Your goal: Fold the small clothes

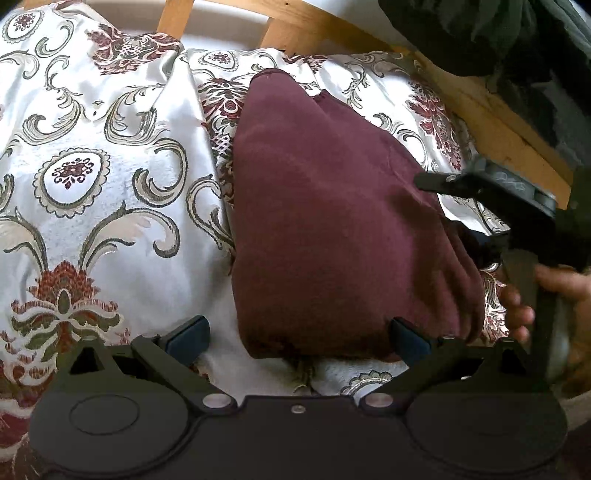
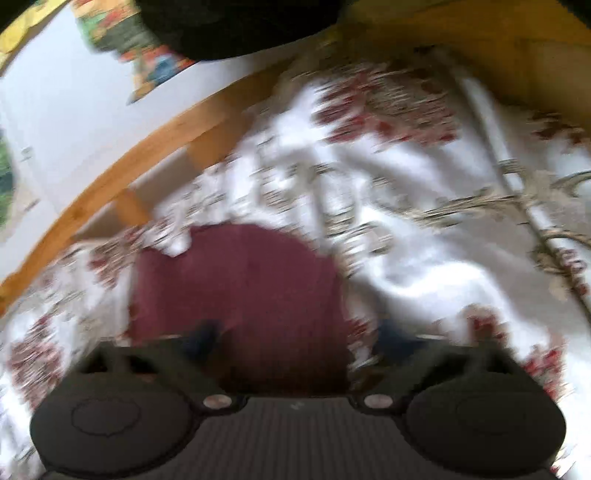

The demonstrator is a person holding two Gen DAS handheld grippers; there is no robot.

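A maroon garment [image 1: 332, 229] lies folded lengthwise on a white bedspread with a red and grey floral pattern [image 1: 110, 177]. My left gripper [image 1: 299, 338] is open just above the garment's near edge, its blue pads either side of that edge. The right gripper [image 1: 491, 192] shows at the right of the left wrist view, over the garment's right side, held by a hand [image 1: 546, 295]. In the blurred right wrist view the right gripper [image 2: 299, 339] is open, with the maroon garment [image 2: 240, 295] between and beyond its fingers.
A wooden bed frame rail [image 1: 498, 122] runs along the far edge of the bedspread. A dark bundle of cloth [image 1: 487, 33] sits at the top right. The right wrist view shows a white wall [image 2: 74, 110] with colourful pictures behind the rail [image 2: 122, 173].
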